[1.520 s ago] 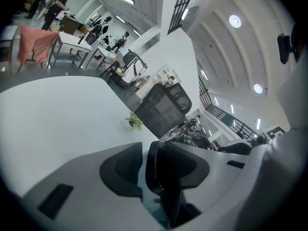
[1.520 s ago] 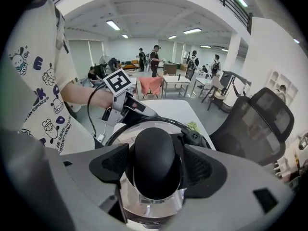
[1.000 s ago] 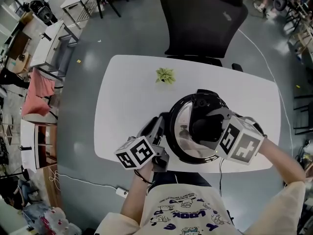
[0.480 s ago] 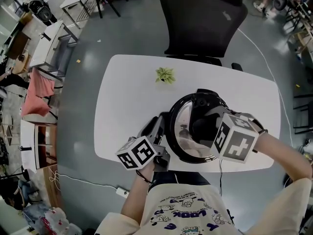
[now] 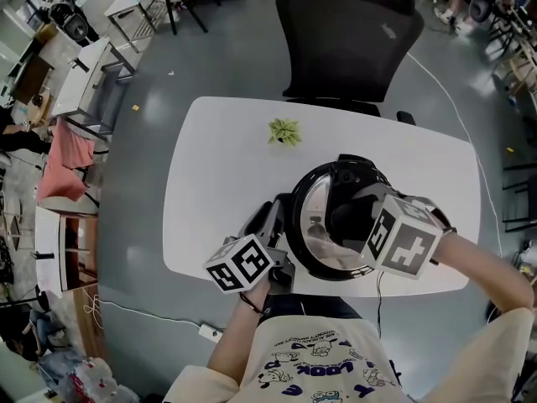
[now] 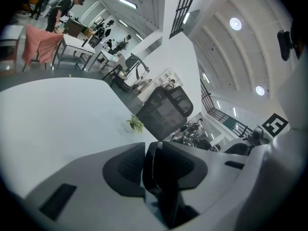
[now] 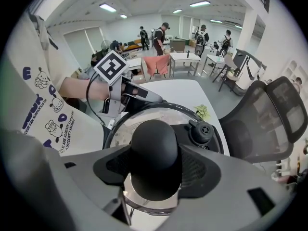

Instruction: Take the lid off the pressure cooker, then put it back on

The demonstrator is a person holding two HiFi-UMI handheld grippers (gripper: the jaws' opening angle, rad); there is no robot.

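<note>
The pressure cooker (image 5: 304, 250) stands on the white table (image 5: 218, 166), near its front edge. Its lid (image 7: 159, 114) sits on the pot, with a black round knob (image 7: 155, 143) in the middle and a black valve (image 7: 201, 131) behind it. My right gripper (image 5: 352, 218) comes down from above and is shut on the knob, one jaw on each side. My left gripper (image 5: 273, 222) reaches in level from the left and is shut on the cooker's black side handle (image 6: 156, 170). In the right gripper view the left gripper (image 7: 139, 94) shows beyond the lid.
A small green plant (image 5: 284, 130) sits on the table behind the cooker. A black office chair (image 5: 348, 36) stands at the table's far side. The person's torso is close to the front edge. Desks and clutter fill the room at the left.
</note>
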